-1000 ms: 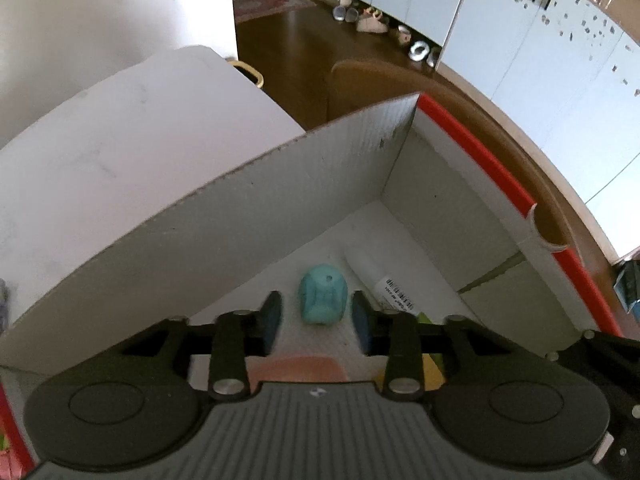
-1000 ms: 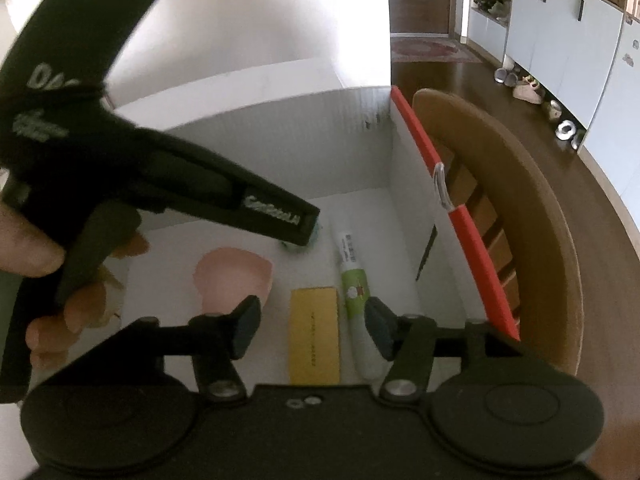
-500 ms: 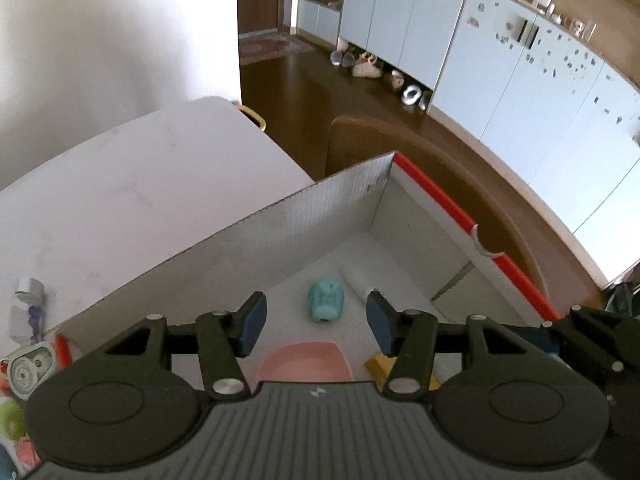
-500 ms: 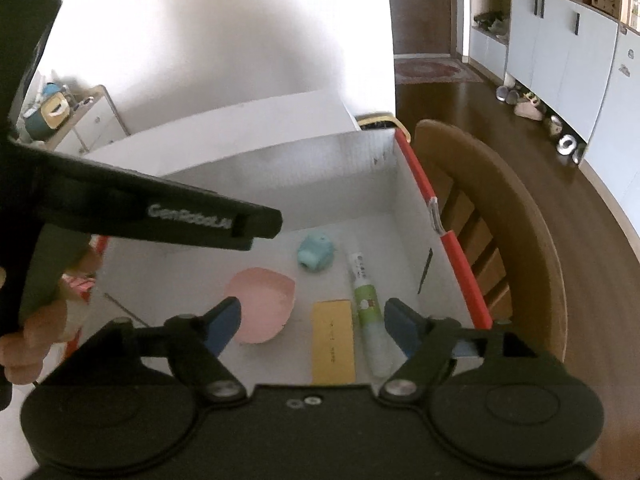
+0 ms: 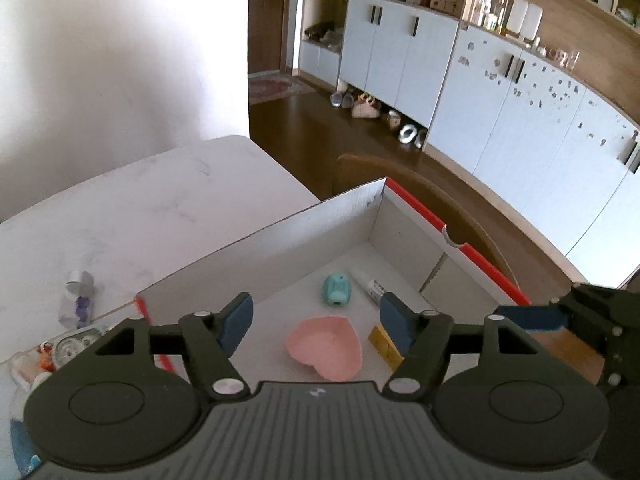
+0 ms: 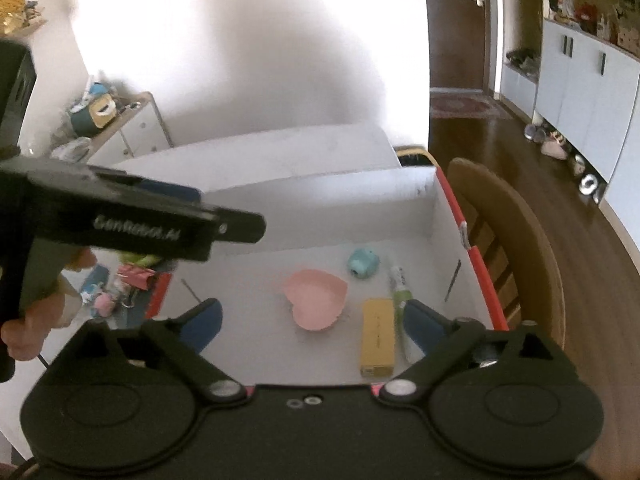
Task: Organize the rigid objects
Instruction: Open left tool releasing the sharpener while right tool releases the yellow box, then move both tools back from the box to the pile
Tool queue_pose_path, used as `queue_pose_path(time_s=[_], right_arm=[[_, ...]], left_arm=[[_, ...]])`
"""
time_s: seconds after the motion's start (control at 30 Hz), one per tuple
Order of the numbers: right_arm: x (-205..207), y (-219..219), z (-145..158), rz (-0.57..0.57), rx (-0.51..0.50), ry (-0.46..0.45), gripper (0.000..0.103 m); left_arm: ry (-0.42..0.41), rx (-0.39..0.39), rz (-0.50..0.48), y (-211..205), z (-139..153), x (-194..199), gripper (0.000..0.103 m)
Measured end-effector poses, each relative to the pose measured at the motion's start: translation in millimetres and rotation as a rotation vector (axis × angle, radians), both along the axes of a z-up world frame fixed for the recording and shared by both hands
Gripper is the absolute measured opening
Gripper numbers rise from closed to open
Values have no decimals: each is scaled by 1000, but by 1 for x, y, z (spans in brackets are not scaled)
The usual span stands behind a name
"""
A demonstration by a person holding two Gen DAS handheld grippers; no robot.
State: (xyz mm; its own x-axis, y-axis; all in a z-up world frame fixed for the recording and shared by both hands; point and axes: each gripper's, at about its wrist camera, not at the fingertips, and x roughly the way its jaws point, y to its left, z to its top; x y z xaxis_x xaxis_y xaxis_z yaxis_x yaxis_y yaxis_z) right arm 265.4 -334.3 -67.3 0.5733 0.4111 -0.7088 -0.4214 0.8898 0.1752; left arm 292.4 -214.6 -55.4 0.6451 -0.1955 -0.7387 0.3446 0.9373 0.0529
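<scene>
Since earlier: both grippers now sit higher above the box, showing more of the table and room; jaws on both have just been opening, nothing between them
Box (image 5: 304,236): white card, red rim, open top, on a white table (image 5: 132,200)
Box contents: pink heart dish (image 6: 316,298) near the middle; teal toy (image 6: 363,263) behind it toward the far wall; white tube (image 6: 400,300) just right of the toy; yellow block (image 6: 378,336) beside the tube, nearer the camera
Left gripper (image 5: 316,322): fingers spread, empty, above the box
Right gripper (image 6: 314,326): fingers spread wide, empty, above the near edge of the box
Hand (image 6: 36,316): holds the left gripper's handle
Left of box: small clutter (image 6: 116,280) on the table, too blurred to name
Right of box: wooden chair (image 6: 516,248) against the box side
</scene>
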Motion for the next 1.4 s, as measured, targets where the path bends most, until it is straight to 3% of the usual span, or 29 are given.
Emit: queue_pose_path(time_s=[0.3, 0.8, 1.2, 1.4], right_arm=[[-24, 12, 18, -6, 39, -52, 102], [-67, 75, 14, -23, 87, -74, 102], [-86, 143, 1, -33, 85, -48, 102], [-89, 190, -8, 0, 57, -55, 102]], left_arm=[[-46, -31, -12, 33, 17, -41, 81], [-147, -59, 95, 134, 32, -95, 85], [-126, -66, 188, 235, 28, -96, 85], [-117, -9, 194, 271, 11, -91, 85]])
